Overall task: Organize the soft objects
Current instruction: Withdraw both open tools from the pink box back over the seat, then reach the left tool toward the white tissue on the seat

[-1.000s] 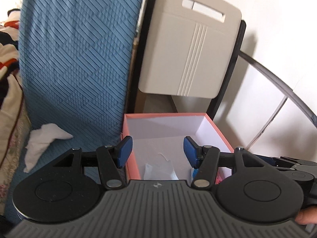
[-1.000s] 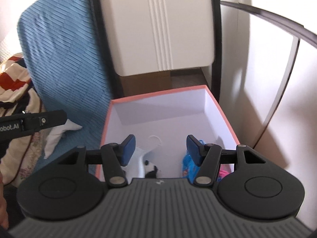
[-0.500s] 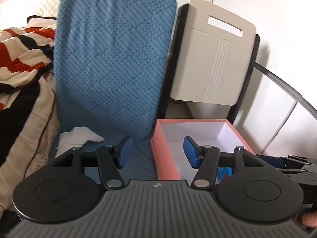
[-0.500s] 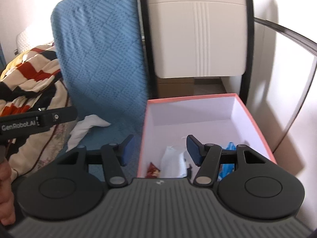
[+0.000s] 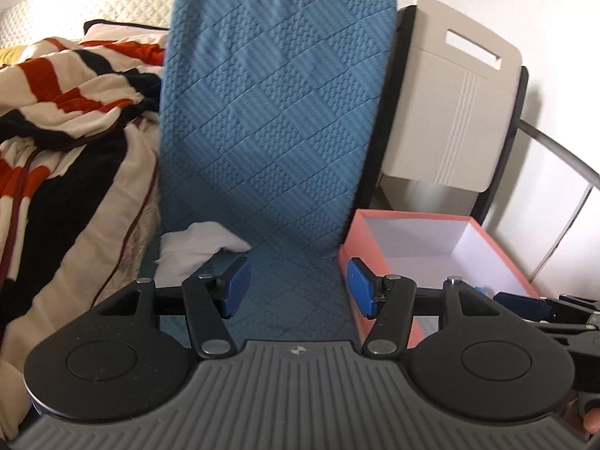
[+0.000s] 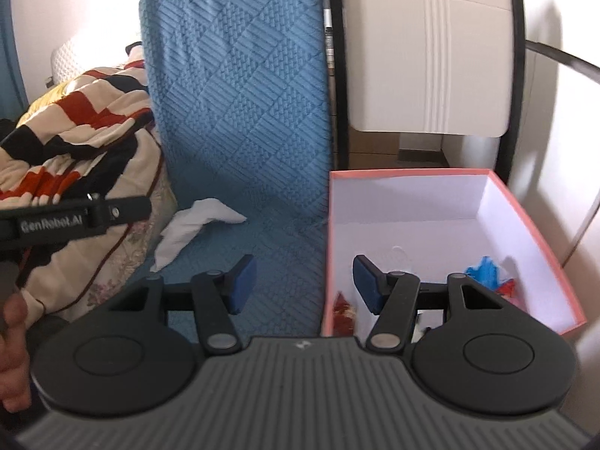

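A crumpled white cloth [image 5: 198, 249] [image 6: 195, 225] lies on the blue quilted mat [image 5: 277, 142] [image 6: 243, 120], at its left edge. To the right stands a pink box [image 5: 502, 251] [image 6: 532, 225] with a white inside, holding a blue soft item [image 6: 483, 270] and a red patterned one [image 6: 343, 313]. My left gripper [image 5: 296, 287] hovers open and empty over the mat, right of the cloth. My right gripper [image 6: 303, 285] is open and empty too, straddling the box's left wall.
A striped red, black and cream blanket [image 5: 67, 120] [image 6: 71, 127] is piled at the left. A beige folded chair [image 5: 450, 112] [image 6: 427, 56] leans behind the box. A white wall and a curved dark tube [image 5: 562, 153] are at the right.
Both grippers have swung left, away from over the box toward the mat. The white cloth now sits nearer the middle of both views. Jaws stayed as they were.
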Action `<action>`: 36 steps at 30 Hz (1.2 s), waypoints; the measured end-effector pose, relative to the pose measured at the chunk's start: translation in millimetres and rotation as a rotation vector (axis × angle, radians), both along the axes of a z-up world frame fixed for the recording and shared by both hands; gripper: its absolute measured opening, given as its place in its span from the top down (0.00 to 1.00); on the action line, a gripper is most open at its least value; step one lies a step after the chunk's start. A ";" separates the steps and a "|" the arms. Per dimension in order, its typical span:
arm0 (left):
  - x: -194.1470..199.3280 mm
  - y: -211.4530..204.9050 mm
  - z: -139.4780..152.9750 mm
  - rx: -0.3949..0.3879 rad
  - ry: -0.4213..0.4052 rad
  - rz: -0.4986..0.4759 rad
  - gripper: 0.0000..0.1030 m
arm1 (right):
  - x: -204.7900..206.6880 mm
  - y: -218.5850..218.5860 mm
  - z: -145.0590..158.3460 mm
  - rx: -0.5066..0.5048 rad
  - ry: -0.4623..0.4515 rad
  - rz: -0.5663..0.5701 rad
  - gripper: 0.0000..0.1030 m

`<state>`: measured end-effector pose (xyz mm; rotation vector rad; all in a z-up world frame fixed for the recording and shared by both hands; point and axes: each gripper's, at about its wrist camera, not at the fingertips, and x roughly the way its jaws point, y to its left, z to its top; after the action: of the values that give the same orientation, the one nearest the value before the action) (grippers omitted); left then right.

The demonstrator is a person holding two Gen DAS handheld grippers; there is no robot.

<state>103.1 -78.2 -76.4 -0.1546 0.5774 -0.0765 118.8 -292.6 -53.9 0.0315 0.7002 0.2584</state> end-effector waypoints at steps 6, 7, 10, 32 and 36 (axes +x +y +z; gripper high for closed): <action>-4.8 28.0 -18.7 0.009 0.015 0.038 0.39 | -4.6 23.2 -18.5 0.037 0.002 0.020 0.42; -5.5 32.3 -21.9 0.010 0.015 0.044 0.39 | -6.0 27.8 -21.7 0.037 0.004 0.030 0.42; -5.4 42.4 -31.2 0.015 0.028 0.066 0.39 | -5.5 38.5 -31.8 0.031 0.014 0.058 0.42; 8.4 50.9 -94.6 0.025 0.094 0.079 0.39 | -6.9 61.5 -91.4 0.015 0.040 0.080 0.42; 34.9 63.9 -111.6 0.022 0.117 0.098 0.39 | 10.8 69.3 -101.3 0.014 0.051 0.086 0.42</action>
<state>138.0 -14.4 -188.0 -0.1667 0.6859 0.0339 129.6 -223.3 -155.2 0.0211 0.7515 0.3454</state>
